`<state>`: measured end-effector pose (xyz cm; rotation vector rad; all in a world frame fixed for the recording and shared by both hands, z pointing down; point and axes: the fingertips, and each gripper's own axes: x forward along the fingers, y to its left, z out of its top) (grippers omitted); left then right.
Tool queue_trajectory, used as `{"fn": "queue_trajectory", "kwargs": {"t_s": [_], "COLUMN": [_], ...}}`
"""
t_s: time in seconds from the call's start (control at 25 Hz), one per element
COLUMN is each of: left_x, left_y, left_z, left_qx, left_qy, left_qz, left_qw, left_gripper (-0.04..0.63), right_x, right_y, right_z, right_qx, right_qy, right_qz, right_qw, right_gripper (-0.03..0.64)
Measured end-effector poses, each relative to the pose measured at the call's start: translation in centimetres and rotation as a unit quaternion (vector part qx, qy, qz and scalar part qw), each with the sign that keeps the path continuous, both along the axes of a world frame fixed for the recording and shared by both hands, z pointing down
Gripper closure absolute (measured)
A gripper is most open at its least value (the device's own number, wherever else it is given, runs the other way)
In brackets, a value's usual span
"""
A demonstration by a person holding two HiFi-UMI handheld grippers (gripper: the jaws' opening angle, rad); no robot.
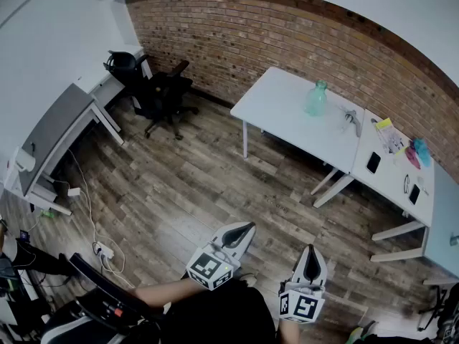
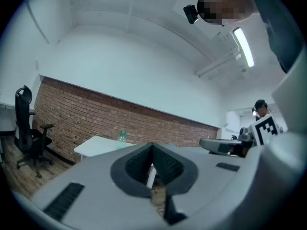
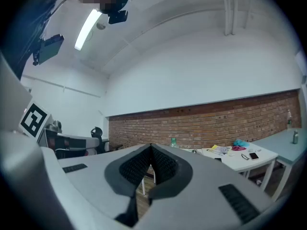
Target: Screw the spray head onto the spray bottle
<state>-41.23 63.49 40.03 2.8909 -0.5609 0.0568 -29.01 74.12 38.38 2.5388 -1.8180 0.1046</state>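
A translucent green spray bottle [image 1: 316,98] stands on the white table [image 1: 280,106] by the brick wall, far across the room. A spray head [image 1: 352,120] lies on that table to the bottle's right. My left gripper [image 1: 244,231] and right gripper [image 1: 311,257] are held low near my body, far from the table, both shut with nothing between the jaws. The left gripper view shows the bottle [image 2: 121,137] small beyond its shut jaws. In the right gripper view the bottle [image 3: 173,142] also shows past the shut jaws.
A second white table [image 1: 391,174] on the right carries phones, papers and a blue and pink cloth. A black office chair [image 1: 166,95] and a grey desk [image 1: 61,127] stand at the left. Wood floor lies between me and the tables. Cables and a power strip [image 1: 104,250] lie at lower left.
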Motion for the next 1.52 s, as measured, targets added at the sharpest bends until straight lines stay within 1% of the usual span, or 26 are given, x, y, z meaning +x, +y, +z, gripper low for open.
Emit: {"fn": "queue_trajectory", "kwargs": {"t_s": [0.16,0.28,0.4,0.52,0.64,0.68,0.72,0.8,0.92,1.0,1.16,1.28,1.4,1.52], "left_x": [-0.1,-0.6,-0.4,-0.2,0.3,0.6,0.9,1.1,0.8,0.7,1.1,2.5,4.6,6.9], "left_y": [0.0,0.4,1.0,1.5,3.1,3.8,4.2,4.3,3.3,2.7,1.6,0.6,-0.6,-2.5], "left_z": [0.0,-0.1,-0.8,-1.3,-2.7,-3.2,-3.5,-3.3,-2.2,-1.9,-1.2,-0.5,-0.3,-0.3], "left_qx": [0.006,0.009,0.012,0.02,0.053,0.053,0.043,0.03,0.048,0.049,0.032,0.021,0.033,0.034], "left_qy": [0.001,0.009,0.036,0.057,0.081,0.085,0.087,0.085,0.067,0.06,0.054,0.051,0.042,0.041], "left_qz": [0.009,0.013,0.031,0.038,0.066,0.077,0.083,0.079,0.061,0.053,0.05,0.051,0.05,0.051], "left_qw": [0.9999,0.9998,0.9988,0.9974,0.9931,0.992,0.9918,0.9928,0.9948,0.9956,0.9968,0.9972,0.9974,0.9973], "left_gripper": [0.597,0.597,0.597,0.597,0.597,0.597,0.597,0.597,0.597,0.597,0.596,0.596,0.597,0.597], "right_x": [-0.4,-1.0,-1.3,-1.0,-0.4,-0.2,-0.1,0.2,0.8,1.1,2.0,2.9,4.5,6.5], "right_y": [0.0,0.3,0.4,0.6,0.9,1.1,1.2,1.6,1.9,1.7,1.3,0.4,-0.7,-2.4], "right_z": [-0.1,0.2,0.1,0.1,0.2,0.2,0.2,0.2,0.2,0.1,0.1,0.8,1.6,1.6], "right_qx": [0.005,0.004,0.017,0.027,0.033,0.037,0.041,0.041,0.044,0.051,0.054,0.041,0.017,0.009], "right_qy": [0.017,0.02,0.004,-0.005,-0.008,-0.01,-0.009,0.0,-0.001,-0.006,-0.004,-0.011,-0.002,0.001], "right_qz": [0.006,0.001,-0.008,-0.01,-0.007,-0.009,-0.009,0.0,0.011,0.01,0.024,0.023,0.025,0.026], "right_qw": [1.0,1.0,1.0,1.0,0.999,0.999,0.999,0.999,0.999,0.999,0.998,0.999,1.0,1.0], "right_gripper": [0.609,0.609,0.609,0.609,0.607,0.607,0.607,0.607,0.606,0.607,0.607,0.607,0.607,0.607]}}
